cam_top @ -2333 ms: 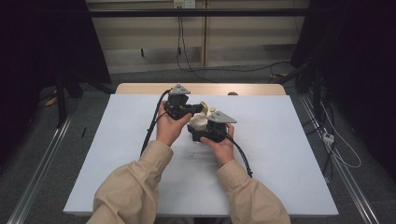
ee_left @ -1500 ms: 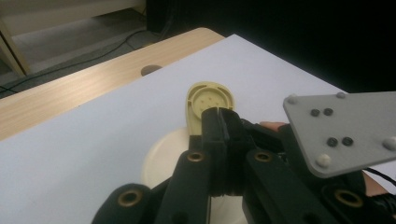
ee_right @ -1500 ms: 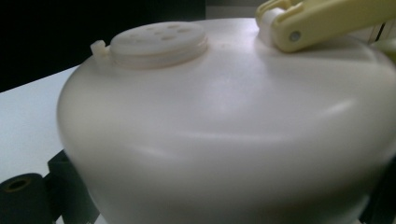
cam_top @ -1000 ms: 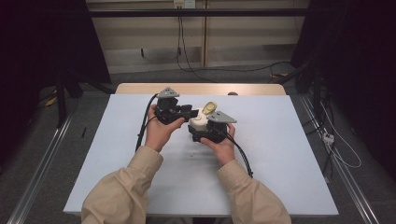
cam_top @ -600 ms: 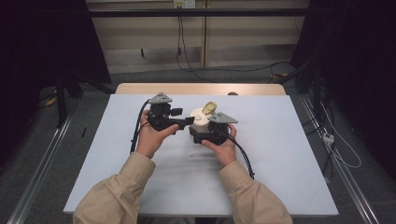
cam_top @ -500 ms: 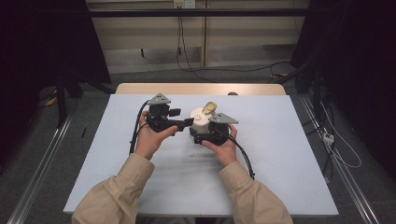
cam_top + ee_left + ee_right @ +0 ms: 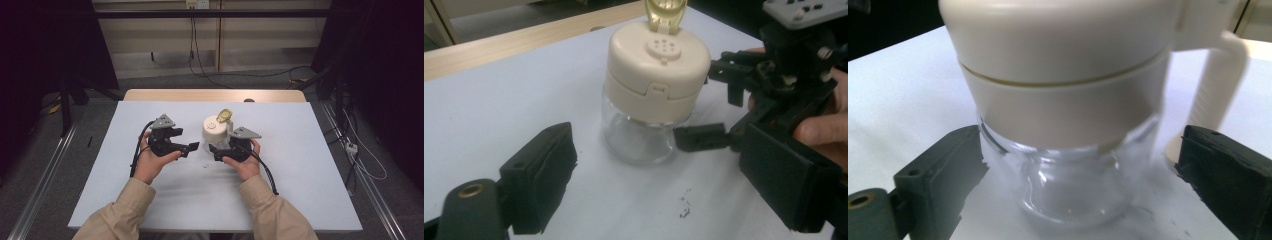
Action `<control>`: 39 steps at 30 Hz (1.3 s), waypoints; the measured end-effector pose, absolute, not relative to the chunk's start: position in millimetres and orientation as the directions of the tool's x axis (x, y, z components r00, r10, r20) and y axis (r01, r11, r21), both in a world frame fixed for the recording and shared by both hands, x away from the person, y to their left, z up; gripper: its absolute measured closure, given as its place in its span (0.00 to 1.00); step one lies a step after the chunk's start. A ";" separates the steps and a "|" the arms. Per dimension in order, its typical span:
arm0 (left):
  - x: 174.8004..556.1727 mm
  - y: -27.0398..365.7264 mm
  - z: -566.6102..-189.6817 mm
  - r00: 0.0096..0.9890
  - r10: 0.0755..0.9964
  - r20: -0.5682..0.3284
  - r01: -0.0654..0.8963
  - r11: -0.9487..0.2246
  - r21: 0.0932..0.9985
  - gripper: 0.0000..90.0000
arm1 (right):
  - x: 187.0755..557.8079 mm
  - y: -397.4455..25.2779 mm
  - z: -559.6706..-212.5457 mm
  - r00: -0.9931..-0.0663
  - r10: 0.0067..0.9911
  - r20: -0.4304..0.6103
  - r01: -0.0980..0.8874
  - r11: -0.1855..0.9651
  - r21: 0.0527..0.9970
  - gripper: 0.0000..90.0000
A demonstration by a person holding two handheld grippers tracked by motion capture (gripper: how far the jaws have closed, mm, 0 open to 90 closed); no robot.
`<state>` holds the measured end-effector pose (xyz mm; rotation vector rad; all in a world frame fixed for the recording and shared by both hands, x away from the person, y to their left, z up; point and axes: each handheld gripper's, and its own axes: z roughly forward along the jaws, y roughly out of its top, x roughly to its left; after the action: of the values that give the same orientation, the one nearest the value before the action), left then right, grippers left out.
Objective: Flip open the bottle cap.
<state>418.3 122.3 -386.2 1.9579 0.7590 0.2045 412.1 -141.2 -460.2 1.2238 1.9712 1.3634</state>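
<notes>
A clear glass shaker jar (image 7: 216, 136) with a cream cap (image 7: 657, 70) stands upright on the white table (image 7: 310, 165), near its middle; the yellow flip lid (image 7: 224, 116) is raised, exposing the sprinkle holes. The right gripper (image 7: 216, 150) has its jaws spread either side of the glass body – one jaw touches the glass, the other stands just beside it. The left gripper (image 7: 192, 147) is held just beside the jar, jaws spread and holding nothing – its tips point toward the jar. Small dark specks (image 7: 684, 206) lie on the table near the jar base

Glass jar (image 7: 640, 135) w/ cream lid (image 7: 657, 75) btwn spread left tongs (image 7: 679, 185).
</notes>
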 end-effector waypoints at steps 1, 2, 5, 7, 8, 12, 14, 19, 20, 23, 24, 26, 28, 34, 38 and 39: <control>417.6 124.2 -388.4 0.788 0.591 -0.170 0.421 -0.318 0.849 0.15 | 410.6 -142.8 -460.2 -0.504 0.855 0.120 0.414 0.118 0.903 0.04; 417.0 125.9 -390.6 0.787 0.594 -0.170 0.422 -0.316 0.850 0.14 | 408.9 -144.1 -460.2 -0.502 0.857 0.116 0.417 0.123 0.901 0.04; 415.4 130.6 -396.3 0.780 0.602 -0.169 0.428 -0.317 0.846 0.12 | 403.7 -148.3 -459.6 -0.502 0.857 0.116 0.417 0.122 0.901 0.05; 414.0 133.9 -398.4 0.777 0.607 -0.171 0.429 -0.310 0.849 0.12 | 400.6 -151.3 -458.0 -0.501 0.857 0.121 0.414 0.114 0.903 0.05; 413.5 136.3 -399.0 0.777 0.607 -0.169 0.427 -0.309 0.850 0.12 | 399.0 -152.7 -457.1 -0.505 0.855 0.122 0.411 0.114 0.904 0.05; 411.4 146.4 -404.7 0.768 0.614 -0.183 0.434 -0.288 0.853 0.09 | 390.9 -156.3 -453.6 -0.516 0.849 0.113 0.401 0.122 0.908 0.05; 411.8 153.0 -409.0 0.759 0.623 -0.188 0.443 -0.282 0.851 0.09 | 386.9 -158.6 -451.7 -0.521 0.847 0.108 0.395 0.127 0.910 0.05; 409.8 166.0 -418.3 0.744 0.635 -0.207 0.458 -0.259 0.850 0.09 | 377.1 -167.3 -450.6 -0.525 0.844 0.109 0.397 0.130 0.908 0.05; 409.0 167.3 -420.0 0.743 0.635 -0.212 0.460 -0.255 0.851 0.08 | 375.2 -169.3 -450.4 -0.522 0.846 0.108 0.397 0.129 0.909 0.05; 406.6 172.5 -422.4 0.739 0.641 -0.207 0.454 -0.247 0.856 0.08 | 369.4 -175.4 -449.7 -0.518 0.847 0.120 0.400 0.115 0.909 0.05; 406.3 174.8 -422.3 0.738 0.641 -0.212 0.456 -0.241 0.857 0.08 | 367.5 -177.3 -449.5 -0.519 0.847 0.116 0.398 0.119 0.909 0.05; 405.4 178.3 -422.3 0.737 0.639 -0.221 0.454 -0.225 0.862 0.08 | 363.3 -180.5 -449.3 -0.520 0.848 0.102 0.398 0.135 0.907 0.06; 403.8 180.7 -421.7 0.733 0.644 -0.218 0.454 -0.226 0.862 0.08 | 359.8 -182.9 -449.4 -0.520 0.850 0.089 0.399 0.149 0.905 0.06; 399.9 184.5 -422.5 0.737 0.643 -0.209 0.443 -0.227 0.867 0.07 | 348.4 -188.7 -446.8 -0.532 0.842 0.090 0.395 0.152 0.906 0.06; 398.1 188.3 -426.4 0.735 0.646 -0.206 0.450 -0.238 0.861 0.07 | 340.7 -193.7 -444.5 -0.539 0.838 0.084 0.386 0.157 0.909 0.06; 397.4 189.4 -426.8 0.734 0.647 -0.208 0.452 -0.236 0.860 0.07 | 339.1 -195.6 -444.0 -0.540 0.838 0.081 0.382 0.159 0.910 0.06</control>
<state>397.4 189.4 -426.8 1.8806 0.8487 0.2315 339.1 -195.6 -444.0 1.1567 1.9948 1.3582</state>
